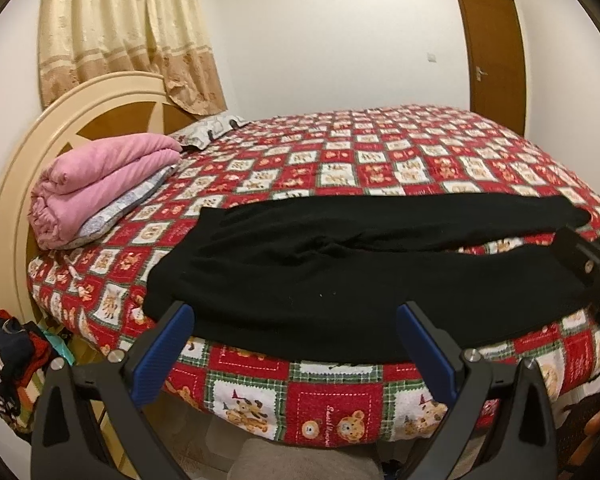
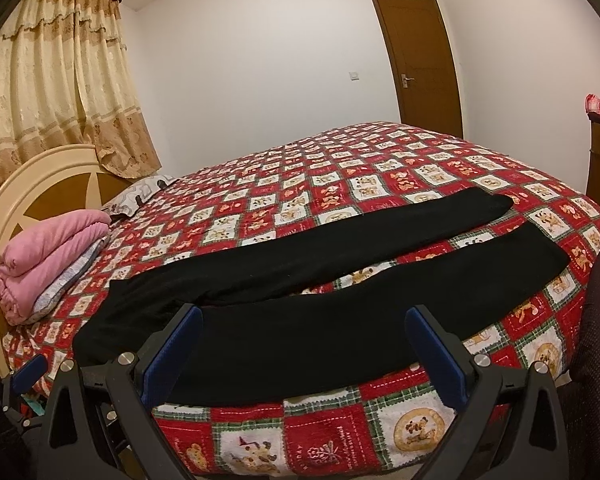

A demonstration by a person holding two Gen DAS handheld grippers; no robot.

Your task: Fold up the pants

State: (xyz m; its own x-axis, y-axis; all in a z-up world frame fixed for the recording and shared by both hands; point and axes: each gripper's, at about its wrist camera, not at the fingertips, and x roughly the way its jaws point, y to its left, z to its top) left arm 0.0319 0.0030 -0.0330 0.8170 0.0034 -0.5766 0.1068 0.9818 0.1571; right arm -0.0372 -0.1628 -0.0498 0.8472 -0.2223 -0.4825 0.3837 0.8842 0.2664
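Black pants lie unfolded along the near edge of a bed, waistband toward the headboard at left, the two legs running right and parting slightly so a sliver of the red, bear-print bedspread shows between them. The nearer leg lies along the mattress edge.

The left gripper hangs in front of that edge with its blue-padded fingers spread wide, holding nothing; the tips reach the hem of the cloth in the left wrist view, though contact cannot be judged. The right gripper is likewise spread and empty, its fingers framing the nearer leg farther along. In the left wrist view a dark part of the right tool shows at the far right, over the nearer leg (its jaws are not visible from there).

A folded pink blanket sits on a grey-patterned one by the headboard, well apart from the pants, with a pillow behind. Cream curtains hang at left; a brown door stands shut in the far wall. A heap of clothes sits low at the left beside the bed.
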